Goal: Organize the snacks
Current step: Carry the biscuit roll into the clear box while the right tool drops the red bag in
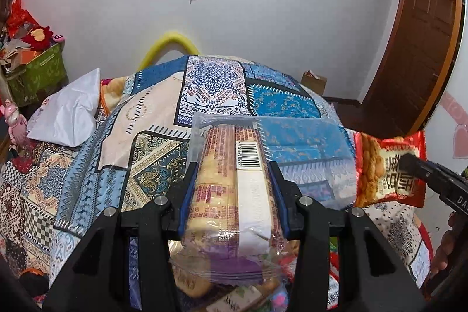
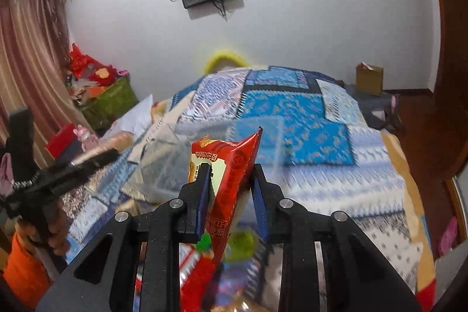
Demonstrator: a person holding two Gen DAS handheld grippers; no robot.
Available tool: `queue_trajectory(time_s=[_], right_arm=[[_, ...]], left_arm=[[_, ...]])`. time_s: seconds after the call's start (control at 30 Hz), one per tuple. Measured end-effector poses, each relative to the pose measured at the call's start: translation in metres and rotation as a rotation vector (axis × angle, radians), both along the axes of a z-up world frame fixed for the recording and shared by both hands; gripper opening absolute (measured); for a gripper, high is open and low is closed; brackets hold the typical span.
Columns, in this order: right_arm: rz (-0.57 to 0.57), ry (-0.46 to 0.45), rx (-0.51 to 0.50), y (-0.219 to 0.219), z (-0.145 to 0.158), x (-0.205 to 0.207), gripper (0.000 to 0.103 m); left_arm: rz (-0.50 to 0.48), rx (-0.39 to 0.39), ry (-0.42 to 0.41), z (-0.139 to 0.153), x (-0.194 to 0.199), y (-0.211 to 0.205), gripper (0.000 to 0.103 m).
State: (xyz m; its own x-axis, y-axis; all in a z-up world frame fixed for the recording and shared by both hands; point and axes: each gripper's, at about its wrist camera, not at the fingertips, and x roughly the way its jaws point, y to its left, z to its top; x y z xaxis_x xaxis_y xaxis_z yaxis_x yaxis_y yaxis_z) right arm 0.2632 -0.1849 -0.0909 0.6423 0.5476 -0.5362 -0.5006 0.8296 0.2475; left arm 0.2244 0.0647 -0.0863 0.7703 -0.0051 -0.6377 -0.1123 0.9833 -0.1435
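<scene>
My left gripper (image 1: 232, 174) is shut on a clear-wrapped pack of biscuits (image 1: 231, 183) with a barcode label, held up over the bed. My right gripper (image 2: 231, 174) is shut on a red snack packet (image 2: 226, 174) and holds it upright above the bed. That red packet also shows at the right of the left wrist view (image 1: 389, 168), pinched by the right gripper (image 1: 409, 163). A clear plastic box (image 1: 304, 148) sits on the quilt beyond the biscuits; it also shows in the right wrist view (image 2: 222, 148). More snack packets (image 2: 201, 262) lie below the grippers.
The patterned quilt (image 1: 210, 84) covers the bed. A white pillow (image 1: 70, 110) lies at its left. A green bin (image 1: 35, 72) of clutter stands by the left wall, a cardboard box (image 2: 369, 78) by the far wall. A wooden door (image 1: 415, 43) is at the right.
</scene>
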Motion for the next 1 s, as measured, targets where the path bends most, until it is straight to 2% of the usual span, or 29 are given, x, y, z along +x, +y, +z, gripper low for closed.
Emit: queue_trajectory(time_s=[0.13, 0.27, 0.47, 0.7, 0.87, 0.93, 1.0], right_arm=[[0.016, 0.02, -0.008, 0.022, -0.006, 0.018, 0.025], [0.027, 0.046, -0.045, 0.042, -0.016, 0.034, 0.025], [0.032, 0.107, -0.116, 0.063, -0.038, 0.055, 0.025], [0.062, 0.167, -0.19, 0.076, -0.06, 0.063, 0.025], [0.065, 0.188, -0.217, 0.078, -0.066, 0.065, 0.025], [0.077, 0.188, -0.222, 0.078, -0.064, 0.063, 0.025], [0.072, 0.179, -0.234, 0.079, -0.061, 0.063, 0.027]], left_arm=[[-0.005, 0.01, 0.057, -0.014, 0.027, 0.0, 0.045], [-0.007, -0.018, 0.129, -0.031, 0.056, 0.005, 0.045], [-0.005, -0.013, 0.209, -0.057, 0.084, 0.007, 0.045], [-0.01, -0.018, 0.265, -0.078, 0.097, 0.005, 0.045], [-0.006, 0.021, 0.282, -0.083, 0.097, 0.001, 0.045], [-0.025, 0.04, 0.27, -0.081, 0.094, -0.002, 0.049], [-0.043, 0.063, 0.26, -0.074, 0.09, -0.006, 0.066]])
